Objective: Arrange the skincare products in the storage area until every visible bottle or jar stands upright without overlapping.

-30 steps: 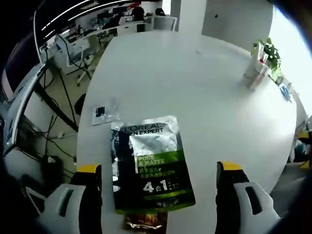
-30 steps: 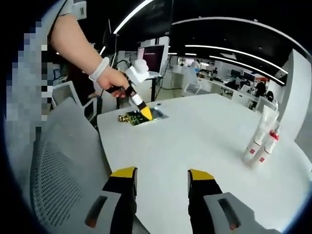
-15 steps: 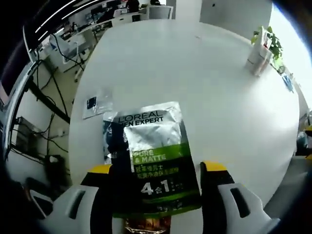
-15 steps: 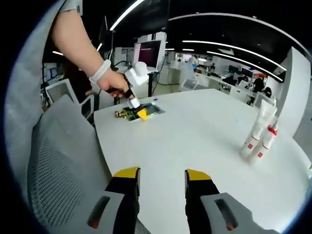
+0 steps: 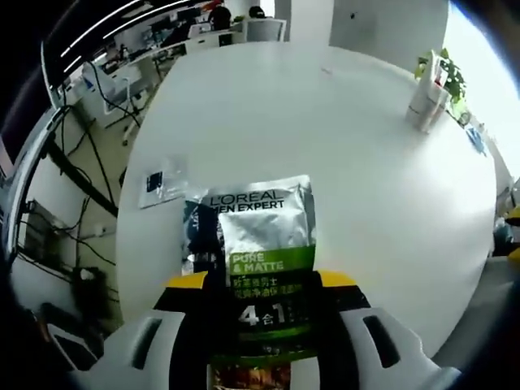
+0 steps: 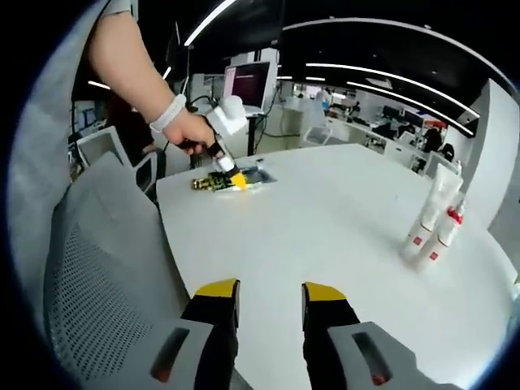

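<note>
A silver, green and black L'Oreal sachet [image 5: 262, 244] lies flat on the white table [image 5: 325, 138]. My left gripper [image 5: 262, 280] is down over its near half, and its yellow-tipped jaws press against both side edges. A brown-gold sachet [image 5: 248, 376] peeks out under the near end. In the right gripper view a hand holds the left gripper [image 6: 235, 179] down on the sachets [image 6: 253, 178] at the table's far left corner. My right gripper [image 6: 269, 290] hovers at the near table edge, jaws narrowly apart with nothing between them. Two white tubes [image 6: 431, 227] stand upright at the right.
A small clear packet [image 5: 162, 180] lies left of the sachet. The white tubes [image 5: 426, 97] and a green plant [image 5: 452, 80] stand at the far right edge. A grey mesh chair [image 6: 106, 268] sits close to the table's near left side. Office desks lie beyond.
My left gripper's jaws have drawn in from well apart until they meet the L'Oreal sachet's sides. The right gripper's jaws have narrowed a little.
</note>
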`<state>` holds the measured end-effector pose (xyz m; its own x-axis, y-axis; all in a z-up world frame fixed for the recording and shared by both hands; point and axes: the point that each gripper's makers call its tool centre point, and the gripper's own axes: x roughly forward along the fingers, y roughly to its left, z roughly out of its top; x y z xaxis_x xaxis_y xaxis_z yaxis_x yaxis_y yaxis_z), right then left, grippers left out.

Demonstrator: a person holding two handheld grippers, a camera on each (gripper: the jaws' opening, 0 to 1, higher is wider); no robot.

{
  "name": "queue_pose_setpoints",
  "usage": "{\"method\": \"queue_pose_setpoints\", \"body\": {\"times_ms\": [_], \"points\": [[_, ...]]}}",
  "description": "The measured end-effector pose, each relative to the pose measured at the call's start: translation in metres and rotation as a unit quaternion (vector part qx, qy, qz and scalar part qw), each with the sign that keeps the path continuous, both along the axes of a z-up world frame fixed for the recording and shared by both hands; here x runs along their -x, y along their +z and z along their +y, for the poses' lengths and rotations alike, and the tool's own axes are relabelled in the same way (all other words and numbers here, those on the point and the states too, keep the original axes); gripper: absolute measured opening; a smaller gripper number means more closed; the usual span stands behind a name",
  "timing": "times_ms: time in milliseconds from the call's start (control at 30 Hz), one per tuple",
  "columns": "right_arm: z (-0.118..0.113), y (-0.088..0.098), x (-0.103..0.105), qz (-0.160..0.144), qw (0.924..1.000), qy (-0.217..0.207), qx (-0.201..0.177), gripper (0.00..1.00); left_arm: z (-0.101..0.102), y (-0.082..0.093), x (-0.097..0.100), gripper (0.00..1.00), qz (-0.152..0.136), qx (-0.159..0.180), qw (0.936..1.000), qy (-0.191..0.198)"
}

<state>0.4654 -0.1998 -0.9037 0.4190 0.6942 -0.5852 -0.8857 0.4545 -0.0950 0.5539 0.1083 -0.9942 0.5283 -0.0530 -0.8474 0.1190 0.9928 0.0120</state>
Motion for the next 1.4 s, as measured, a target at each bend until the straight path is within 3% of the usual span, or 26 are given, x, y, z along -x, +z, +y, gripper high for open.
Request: {"method": "queue_pose_setpoints", "body": {"times_ms": [167, 233, 300, 333, 400, 467, 567, 633, 700, 767, 833, 900, 967, 1000, 1033, 1067, 1200, 1267, 1333, 1400], "points": [[-0.002, -0.002, 0.000, -0.001, 1.0000, 0.001, 0.007, 0.22, -0.006, 0.001, 0.000, 0.31, -0.002, 0.009, 0.9999, -0.007], [-0.002, -0.002, 0.000, -0.001, 1.0000, 0.002, 0.007, 0.22, -0.016, 0.006, -0.002, 0.24, -0.003, 0.032, 0.9995, -0.006], [-0.002, -0.001, 0.000, -0.004, 1.0000, 0.003, 0.008, 0.22, -0.024, 0.011, 0.003, 0.18, -0.002, 0.000, 0.9988, -0.050], [-0.002, -0.001, 0.000, -0.003, 1.0000, 0.002, 0.007, 0.22, -0.021, 0.016, -0.001, 0.24, -0.021, -0.031, 0.9975, -0.061], [-0.003, -0.001, -0.001, -0.003, 1.0000, 0.000, 0.008, 0.22, -0.024, 0.017, -0.010, 0.58, -0.038, -0.010, 0.9983, -0.042], [-0.003, -0.001, -0.001, -0.004, 0.9999, -0.001, 0.010, 0.22, -0.020, 0.022, -0.017, 0.80, -0.054, -0.023, 0.9975, -0.039], [-0.003, -0.002, -0.001, -0.004, 0.9999, 0.001, 0.010, 0.22, -0.005, 0.024, -0.023, 0.81, -0.058, -0.037, 0.9970, -0.036], [-0.003, -0.002, 0.000, -0.003, 0.9999, 0.002, 0.010, 0.22, 0.003, 0.021, -0.025, 0.91, -0.051, -0.034, 0.9978, -0.026], [-0.003, -0.002, -0.001, -0.002, 0.9999, 0.001, 0.010, 0.21, 0.002, 0.014, -0.021, 0.99, -0.026, -0.001, 0.9995, -0.018], [-0.004, -0.003, -0.001, -0.002, 0.9999, 0.000, 0.011, 0.21, 0.018, 0.008, -0.014, 0.99, 0.003, -0.008, 1.0000, 0.001], [-0.004, -0.003, -0.001, 0.000, 0.9999, 0.000, 0.011, 0.21, 0.027, 0.007, -0.014, 0.99, 0.003, -0.011, 0.9999, 0.006], [-0.004, -0.004, -0.002, 0.000, 0.9999, -0.001, 0.012, 0.21, 0.029, 0.004, -0.011, 0.99, 0.010, -0.003, 0.9999, 0.007], [-0.004, -0.004, -0.002, 0.002, 0.9999, -0.002, 0.013, 0.21, 0.020, -0.003, -0.004, 0.98, 0.037, 0.027, 0.9989, -0.008], [-0.005, -0.004, -0.002, 0.002, 0.9999, -0.002, 0.013, 0.20, 0.020, -0.006, 0.004, 0.98, 0.055, 0.016, 0.9982, -0.015], [-0.005, -0.005, -0.002, 0.002, 0.9999, -0.002, 0.013, 0.20, 0.022, -0.004, -0.004, 0.97, 0.031, 0.006, 0.9992, -0.024], [-0.005, -0.005, -0.002, 0.004, 0.9999, -0.002, 0.015, 0.20, 0.022, -0.006, 0.001, 0.95, 0.045, -0.002, 0.9984, -0.034], [-0.005, -0.007, -0.002, 0.004, 0.9998, 0.000, 0.020, 0.19, 0.022, -0.003, 0.001, 0.92, 0.020, 0.013, 0.9994, -0.025], [-0.006, -0.007, -0.002, 0.003, 0.9998, 0.000, 0.022, 0.19, 0.024, 0.002, -0.001, 0.80, 0.003, 0.013, 0.9994, -0.032], [-0.006, -0.007, -0.002, 0.003, 0.9997, 0.000, 0.023, 0.18, 0.024, 0.007, 0.000, 0.61, -0.001, 0.013, 0.9992, -0.037], [-0.006, -0.008, -0.001, 0.002, 0.9997, 0.001, 0.025, 0.18, 0.022, 0.006, -0.001, 0.60, -0.002, 0.012, 0.9990, -0.043]]}}
